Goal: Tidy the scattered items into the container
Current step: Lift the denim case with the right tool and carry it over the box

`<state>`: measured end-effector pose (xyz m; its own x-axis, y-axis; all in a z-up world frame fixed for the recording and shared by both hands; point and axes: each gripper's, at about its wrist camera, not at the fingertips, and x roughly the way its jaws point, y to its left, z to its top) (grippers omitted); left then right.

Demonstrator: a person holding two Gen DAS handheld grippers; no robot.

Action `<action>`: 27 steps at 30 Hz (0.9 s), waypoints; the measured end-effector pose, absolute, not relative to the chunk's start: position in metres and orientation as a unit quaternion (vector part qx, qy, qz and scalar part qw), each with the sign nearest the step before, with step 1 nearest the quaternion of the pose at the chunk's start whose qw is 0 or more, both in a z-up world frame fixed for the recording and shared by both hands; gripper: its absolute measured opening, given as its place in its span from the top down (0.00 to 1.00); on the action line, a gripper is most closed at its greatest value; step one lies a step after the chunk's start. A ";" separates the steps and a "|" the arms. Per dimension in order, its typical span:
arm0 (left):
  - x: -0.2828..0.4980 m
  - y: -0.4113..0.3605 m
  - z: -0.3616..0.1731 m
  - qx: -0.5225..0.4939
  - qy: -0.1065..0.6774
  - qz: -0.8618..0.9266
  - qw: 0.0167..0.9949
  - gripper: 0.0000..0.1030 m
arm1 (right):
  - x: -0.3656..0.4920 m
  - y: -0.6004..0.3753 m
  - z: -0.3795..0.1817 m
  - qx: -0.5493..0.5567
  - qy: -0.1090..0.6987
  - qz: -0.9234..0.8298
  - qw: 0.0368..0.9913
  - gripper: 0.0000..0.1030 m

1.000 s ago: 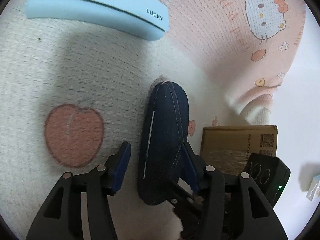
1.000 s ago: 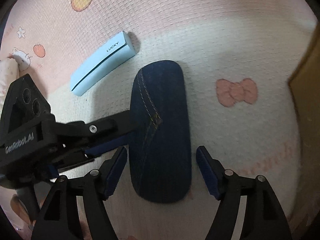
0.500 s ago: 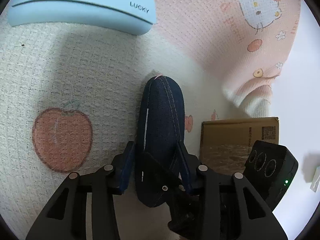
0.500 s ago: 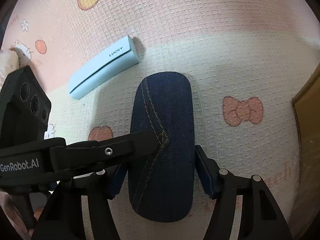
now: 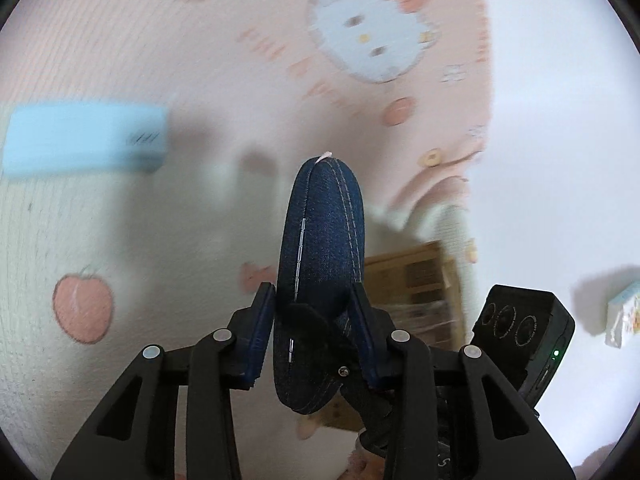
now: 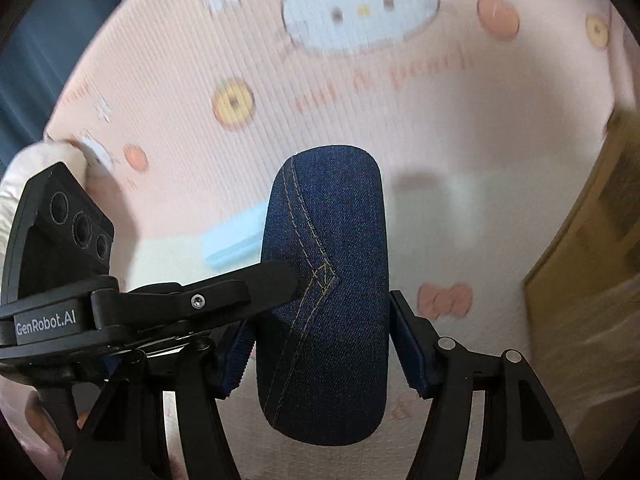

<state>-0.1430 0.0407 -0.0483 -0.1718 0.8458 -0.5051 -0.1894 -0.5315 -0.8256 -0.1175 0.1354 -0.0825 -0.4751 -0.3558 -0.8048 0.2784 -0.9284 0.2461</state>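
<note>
Held item: oval dark-blue denim case, clear above pink cartoon-print blanket | my left gripper: jaws just narrowed, clamped on its faces | my right gripper: jaws pinch its long edges | brown cardboard box: right edge, apart.

Pink cartoon-print blanket, white floor

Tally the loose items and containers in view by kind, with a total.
Denim glasses case: 1
Light blue case: 1
Cardboard box: 1
Small white carton: 1
Total: 4
</note>
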 end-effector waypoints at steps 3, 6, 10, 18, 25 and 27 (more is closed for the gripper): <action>-0.139 0.054 -0.020 -0.502 -0.304 0.711 0.387 0.61 | -0.114 0.137 -0.058 0.453 -0.033 -0.871 0.185 0.41; -0.137 0.067 0.001 -0.488 -0.303 0.715 0.398 0.61 | -0.111 0.145 -0.034 0.437 -0.024 -0.880 0.182 0.40; -0.133 0.089 0.025 -0.472 -0.297 0.717 0.418 0.61 | -0.105 0.161 -0.010 0.418 -0.014 -0.892 0.170 0.40; -0.118 0.133 0.053 -0.470 -0.262 0.707 0.459 0.61 | -0.090 0.206 0.026 0.401 -0.019 -0.904 0.144 0.40; -0.093 0.182 0.064 -0.481 -0.220 0.694 0.488 0.61 | -0.077 0.260 0.040 0.411 -0.031 -0.903 0.122 0.40; -0.085 0.192 0.066 -0.483 -0.207 0.691 0.496 0.61 | -0.075 0.274 0.043 0.414 -0.033 -0.902 0.120 0.40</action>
<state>-0.0854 0.1923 0.0659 -0.0419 0.8858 -0.4623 -0.4861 -0.4223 -0.7651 -0.0749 0.2743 0.0432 -0.6285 -0.2428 -0.7389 0.1885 -0.9692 0.1582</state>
